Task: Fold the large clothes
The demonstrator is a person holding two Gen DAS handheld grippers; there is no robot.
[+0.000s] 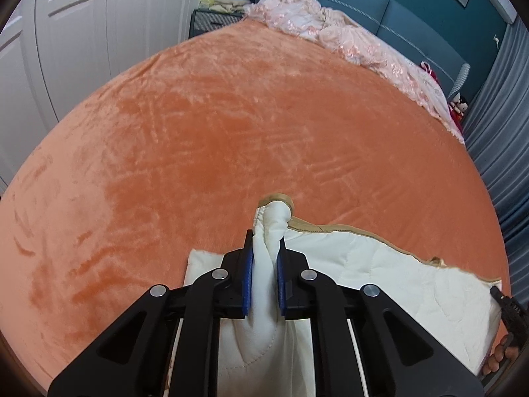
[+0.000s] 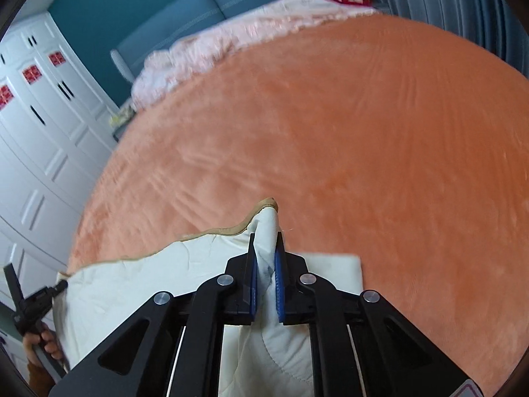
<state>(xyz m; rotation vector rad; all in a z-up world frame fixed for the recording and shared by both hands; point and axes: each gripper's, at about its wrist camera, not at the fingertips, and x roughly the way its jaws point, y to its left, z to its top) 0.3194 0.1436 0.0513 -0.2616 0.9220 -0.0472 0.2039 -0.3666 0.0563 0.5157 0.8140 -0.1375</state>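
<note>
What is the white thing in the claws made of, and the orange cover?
The white quilt looks like padded cotton or a smooth synthetic: matte, with stitched curves and a tan edge binding. The orange cover looks like plush fleece or velvet: its soft sheen shows brushed streaks. Exact fibres cannot be told.

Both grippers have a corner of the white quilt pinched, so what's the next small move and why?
Probably lift both corners together and carry them forward over the orange bedspread. The left gripper and right gripper are each shut on a tan-edged corner of the white quilt, whose edge sags between them.
</note>
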